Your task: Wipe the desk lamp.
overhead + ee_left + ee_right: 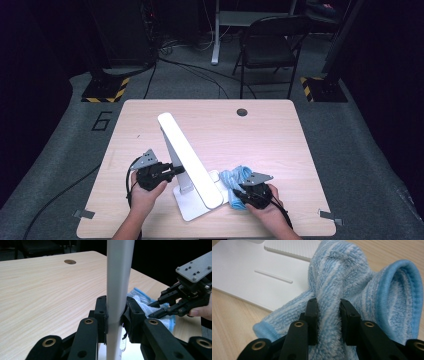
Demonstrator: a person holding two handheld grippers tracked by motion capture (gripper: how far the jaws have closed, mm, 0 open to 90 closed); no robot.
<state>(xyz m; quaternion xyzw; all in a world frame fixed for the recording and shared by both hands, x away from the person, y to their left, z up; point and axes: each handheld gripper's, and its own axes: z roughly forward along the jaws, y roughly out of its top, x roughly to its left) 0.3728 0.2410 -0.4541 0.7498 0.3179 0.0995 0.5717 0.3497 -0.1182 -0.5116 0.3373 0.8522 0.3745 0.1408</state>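
Note:
A white desk lamp (186, 155) stands near the table's front edge, its long head slanting up to the back left over a flat base (190, 202). My left gripper (175, 171) is shut on the lamp's upright post (117, 290), which the left gripper view shows pinched between the two pads. A blue striped cloth (235, 177) lies bunched just right of the base. My right gripper (239, 196) is shut on a fold of that cloth (337, 290), the terry pile squeezed between its jaws. The right gripper (156, 308) also appears in the left gripper view, over the cloth (142, 302).
The light wooden table (260, 135) has a round cable hole (242, 112) near its back edge. A black folding chair (267, 47) and stands with yellow-black feet are on the floor beyond. The lamp base's edge (249, 277) lies right beside the cloth.

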